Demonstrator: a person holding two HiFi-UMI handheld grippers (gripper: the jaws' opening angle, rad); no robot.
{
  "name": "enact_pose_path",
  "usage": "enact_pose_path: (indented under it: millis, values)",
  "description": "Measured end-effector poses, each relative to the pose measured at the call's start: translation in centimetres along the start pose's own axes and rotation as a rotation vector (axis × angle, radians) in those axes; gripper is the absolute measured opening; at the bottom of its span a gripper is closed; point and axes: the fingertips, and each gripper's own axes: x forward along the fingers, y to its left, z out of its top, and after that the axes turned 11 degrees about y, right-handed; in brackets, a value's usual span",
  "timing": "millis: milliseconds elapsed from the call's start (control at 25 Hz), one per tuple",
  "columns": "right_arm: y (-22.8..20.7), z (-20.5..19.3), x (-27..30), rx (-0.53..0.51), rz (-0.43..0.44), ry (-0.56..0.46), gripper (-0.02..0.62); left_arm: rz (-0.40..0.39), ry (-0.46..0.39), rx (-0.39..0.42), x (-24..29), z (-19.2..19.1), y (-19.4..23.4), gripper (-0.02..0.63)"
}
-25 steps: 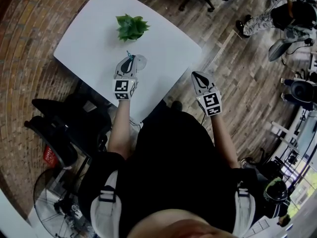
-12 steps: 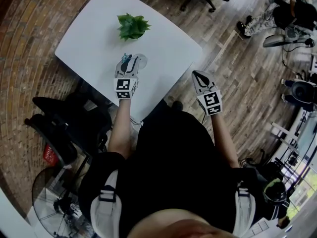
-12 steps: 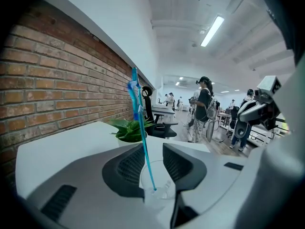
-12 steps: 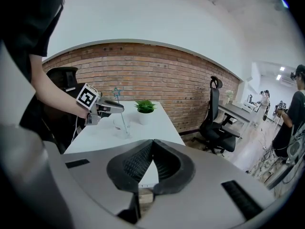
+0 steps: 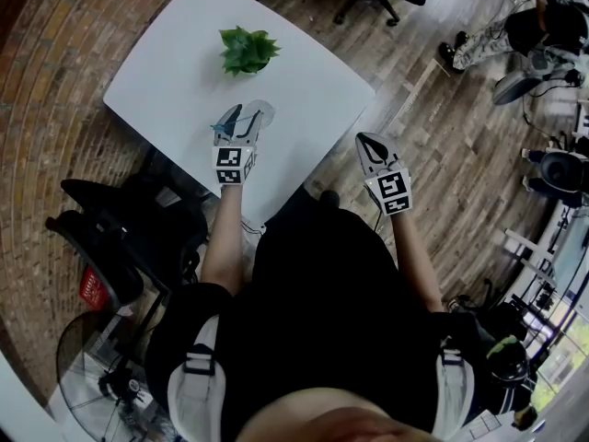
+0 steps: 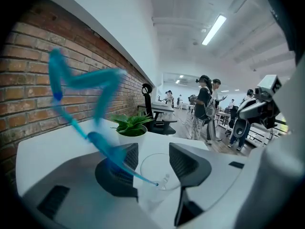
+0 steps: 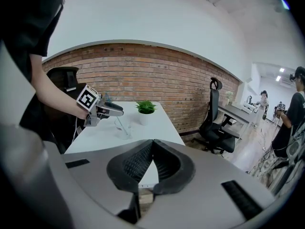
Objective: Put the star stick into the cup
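Star stick [image 6: 102,144], blue and blurred, tilted leftward, lower tip within the rim of clear cup [image 6: 167,168] on white table [image 5: 175,63]. Shaft lying across one pad of left gripper [image 6: 153,151]; jaws just been opening, now spread, no squeeze on stick, cup showing between them. Right gripper [image 7: 152,149] clenched on nothing, beside table's edge, well apart from cup. Potted plant [image 5: 247,50] beyond cup.
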Motion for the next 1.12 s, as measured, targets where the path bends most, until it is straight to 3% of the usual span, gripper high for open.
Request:
enact_pose_path:
  millis: [440, 640, 1120]
  values:
    - [0.8, -0.5, -1.1, 0.001, -0.007, -0.020, -0.002, -0.018, 0.031, -0.019, -0.6, -1.8, -0.7, 0.255]
    - [1.2, -0.9, -1.7, -0.001, -0.010, -0.029, -0.002, -0.008, 0.085, -0.005, -0.9, -3.8, -1.1, 0.275]
    - [3.3, -1.6, -3.1, -0.023, 0.022, -0.061, -0.002, 0.013, 0.120, -0.044, -4.5, -6.9, -2.6, 0.277]
